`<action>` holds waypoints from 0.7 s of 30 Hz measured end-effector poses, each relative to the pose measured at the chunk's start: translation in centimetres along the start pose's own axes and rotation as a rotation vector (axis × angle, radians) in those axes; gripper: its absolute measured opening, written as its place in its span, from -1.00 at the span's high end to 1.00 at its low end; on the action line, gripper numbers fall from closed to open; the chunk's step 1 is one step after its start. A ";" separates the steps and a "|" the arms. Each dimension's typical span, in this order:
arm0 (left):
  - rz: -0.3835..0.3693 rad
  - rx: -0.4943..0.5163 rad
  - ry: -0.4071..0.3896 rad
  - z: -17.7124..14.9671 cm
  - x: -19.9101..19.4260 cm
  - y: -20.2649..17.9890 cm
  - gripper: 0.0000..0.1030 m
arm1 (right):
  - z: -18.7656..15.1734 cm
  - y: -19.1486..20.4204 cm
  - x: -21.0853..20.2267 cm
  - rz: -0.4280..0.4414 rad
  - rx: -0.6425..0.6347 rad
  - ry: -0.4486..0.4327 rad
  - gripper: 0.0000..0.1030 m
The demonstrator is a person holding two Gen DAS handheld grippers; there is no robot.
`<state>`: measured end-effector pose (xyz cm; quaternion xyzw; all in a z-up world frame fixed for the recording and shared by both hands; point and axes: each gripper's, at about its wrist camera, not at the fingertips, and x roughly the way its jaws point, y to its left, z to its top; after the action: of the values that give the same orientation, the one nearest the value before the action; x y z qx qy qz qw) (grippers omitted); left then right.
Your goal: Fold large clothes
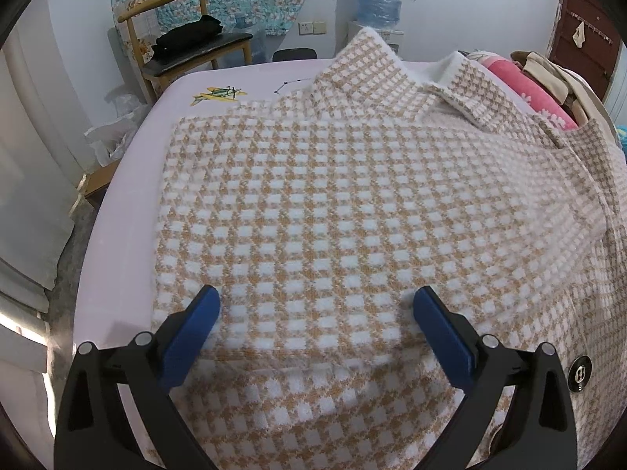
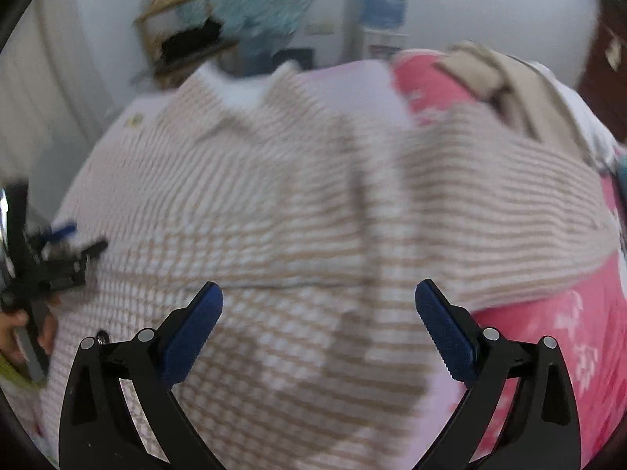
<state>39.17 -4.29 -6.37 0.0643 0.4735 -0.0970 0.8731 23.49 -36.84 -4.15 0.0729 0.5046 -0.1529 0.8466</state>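
A large tan-and-white checked coat (image 1: 333, 203) lies spread on a pale pink bed (image 1: 121, 211), its collar (image 1: 462, 90) at the far end and a dark round button (image 1: 579, 373) near the right edge. My left gripper (image 1: 316, 303) hovers open just above the folded near part, nothing between its blue pads. In the blurred right wrist view the same coat (image 2: 274, 215) fills the middle, and my right gripper (image 2: 319, 301) is open over it with nothing in its jaws. The left gripper (image 2: 58, 250) shows at the left edge there, held by a hand (image 2: 15, 333).
A pink flowered blanket (image 1: 525, 90) and a beige garment (image 1: 548, 74) are piled at the bed's far right. Beyond the bed stand a wooden chair (image 1: 188, 47) with black clothes, a water dispenser (image 1: 380, 4) and a dark door (image 1: 584, 39). Plastic bags (image 1: 113, 125) lie left of the bed.
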 end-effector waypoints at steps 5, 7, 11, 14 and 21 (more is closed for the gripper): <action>0.007 -0.001 -0.009 -0.1 0.0 -0.1 -0.89 | 1.3 -11.5 -1.7 -0.003 0.285 -0.008 -0.80; 0.008 -0.001 -0.010 -0.1 0.0 -0.1 -0.89 | 1.7 -15.1 -1.9 -0.022 0.377 -0.009 -0.70; 0.005 0.000 -0.006 -0.2 0.0 -0.1 -0.89 | 2.1 -22.6 -2.4 -0.076 0.545 -0.020 -0.55; 0.003 0.002 0.000 -0.2 0.0 -0.1 -0.89 | 2.3 -26.8 -2.2 -0.139 0.630 -0.027 -0.45; 0.000 0.005 0.011 0.2 0.2 0.0 -0.89 | 2.9 -33.0 0.7 -0.192 0.777 -0.003 -0.19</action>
<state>39.38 -4.36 -6.42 0.0668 0.4778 -0.0978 0.8704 15.20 -68.91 -2.38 0.3399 0.4127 -0.4107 0.7386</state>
